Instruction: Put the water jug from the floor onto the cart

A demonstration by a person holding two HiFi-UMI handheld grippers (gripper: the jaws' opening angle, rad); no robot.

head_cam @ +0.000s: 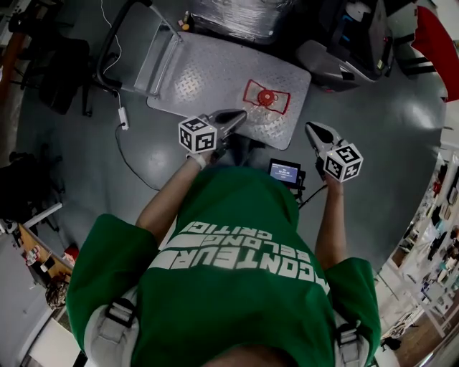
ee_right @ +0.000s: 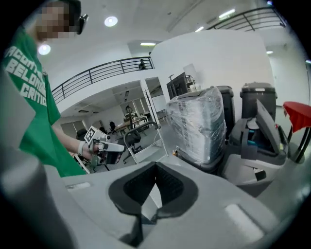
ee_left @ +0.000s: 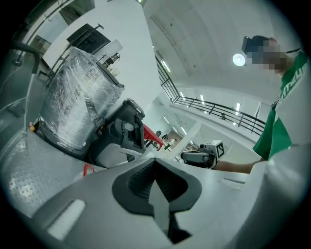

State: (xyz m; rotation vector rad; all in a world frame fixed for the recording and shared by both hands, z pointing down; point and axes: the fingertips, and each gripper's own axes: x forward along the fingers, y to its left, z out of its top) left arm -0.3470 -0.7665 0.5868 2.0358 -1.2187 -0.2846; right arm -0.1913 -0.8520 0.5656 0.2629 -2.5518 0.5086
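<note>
I hold two tongs, one in each hand, both raised in front of my chest above the grey floor (head_cam: 380, 136). My left tongs (head_cam: 237, 115) are pressed together with nothing between them; their tips (ee_left: 155, 158) meet in a closed point. My right tongs (head_cam: 313, 130) are likewise together and empty, the tips (ee_right: 155, 163) touching.

There is one cart (head_cam: 208, 72), a flat metal platform with a single looped handle (head_cam: 115, 43) at its far end. The one water jug (head_cam: 265, 98) stands on the cart's deck, near the edge closest to me; from above it shows as a red cap inside a red frame. My left tongs hang just beside that edge and my right tongs are off to the side over the floor; neither touches the jug.

Beyond the cart sits one wrapped bundle (head_cam: 237, 16), shiny with plastic film. One thin cable (head_cam: 122, 143) trails across the floor beside the cart.
</note>
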